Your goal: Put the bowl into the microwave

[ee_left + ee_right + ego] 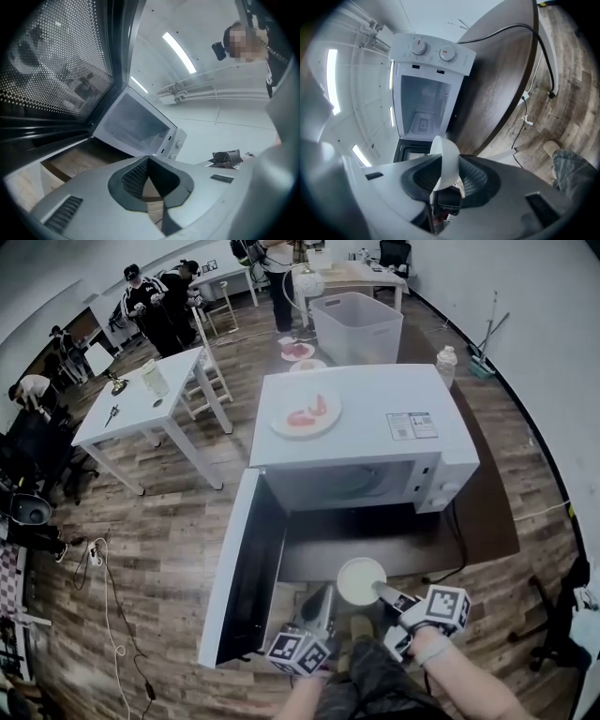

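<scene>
The white microwave [361, 423] stands with its door [246, 568] swung wide to the left and its cavity [423, 110] empty. My right gripper [382, 593] is shut on the rim of a small white bowl [360, 579], which hangs in front of the microwave, below the opening. In the right gripper view the bowl [449, 157] stands on edge between the pads, facing the cavity. My left gripper [322, 604] sits just left of the bowl by the door's inner side, its tips meeting with nothing between them. From the left gripper [149, 159] view, the door mesh [56, 70] fills the upper left.
A plate with red food [306, 413] lies on top of the microwave. A dark tabletop [375, 549] carries the microwave, with a black cable [543, 51] trailing off it. Behind are a grey bin [356, 324], a white table [145, 404] and several people.
</scene>
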Motion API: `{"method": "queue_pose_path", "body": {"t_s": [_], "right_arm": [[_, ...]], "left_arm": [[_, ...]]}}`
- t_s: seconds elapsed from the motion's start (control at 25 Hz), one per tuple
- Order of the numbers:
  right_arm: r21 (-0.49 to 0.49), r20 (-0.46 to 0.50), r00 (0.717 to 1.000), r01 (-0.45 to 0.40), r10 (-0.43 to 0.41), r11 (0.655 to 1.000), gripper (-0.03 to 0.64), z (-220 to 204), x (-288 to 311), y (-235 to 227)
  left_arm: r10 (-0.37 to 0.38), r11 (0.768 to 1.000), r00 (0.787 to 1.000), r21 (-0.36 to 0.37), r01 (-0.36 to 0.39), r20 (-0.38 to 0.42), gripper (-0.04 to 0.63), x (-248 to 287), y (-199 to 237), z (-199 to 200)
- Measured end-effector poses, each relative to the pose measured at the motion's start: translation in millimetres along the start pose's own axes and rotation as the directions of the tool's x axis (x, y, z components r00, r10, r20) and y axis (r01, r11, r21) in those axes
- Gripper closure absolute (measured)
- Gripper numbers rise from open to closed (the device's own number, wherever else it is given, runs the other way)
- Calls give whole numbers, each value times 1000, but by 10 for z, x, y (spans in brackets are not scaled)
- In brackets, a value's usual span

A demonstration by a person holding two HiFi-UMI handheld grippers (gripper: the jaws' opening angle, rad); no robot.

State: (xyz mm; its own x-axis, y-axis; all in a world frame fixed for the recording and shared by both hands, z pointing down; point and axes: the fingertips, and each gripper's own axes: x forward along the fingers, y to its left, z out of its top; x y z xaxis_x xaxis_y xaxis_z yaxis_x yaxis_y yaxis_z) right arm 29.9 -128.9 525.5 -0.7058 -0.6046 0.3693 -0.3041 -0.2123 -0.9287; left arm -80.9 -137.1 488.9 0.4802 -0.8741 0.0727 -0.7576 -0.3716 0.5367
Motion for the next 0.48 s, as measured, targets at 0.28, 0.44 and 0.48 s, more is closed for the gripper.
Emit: {"method": "queue_pose_path", "body": {"t_s": [0.28, 0.44, 0.48], "right_arm": [[-2, 19, 1000, -12, 13, 1000, 506, 322, 226, 110], [-15, 17, 1000, -19, 20, 1000, 506, 448, 344, 148], [-13, 16, 1000, -21, 22, 1000, 506, 462, 374, 162]], "left_arm": [[20, 1000, 999, 9, -21, 25, 595, 243, 137, 112], [18, 1000, 1000, 9, -18, 25, 595, 396, 192, 131], [16, 1000, 1000, 8, -16, 21, 595, 427, 204, 132]]}}
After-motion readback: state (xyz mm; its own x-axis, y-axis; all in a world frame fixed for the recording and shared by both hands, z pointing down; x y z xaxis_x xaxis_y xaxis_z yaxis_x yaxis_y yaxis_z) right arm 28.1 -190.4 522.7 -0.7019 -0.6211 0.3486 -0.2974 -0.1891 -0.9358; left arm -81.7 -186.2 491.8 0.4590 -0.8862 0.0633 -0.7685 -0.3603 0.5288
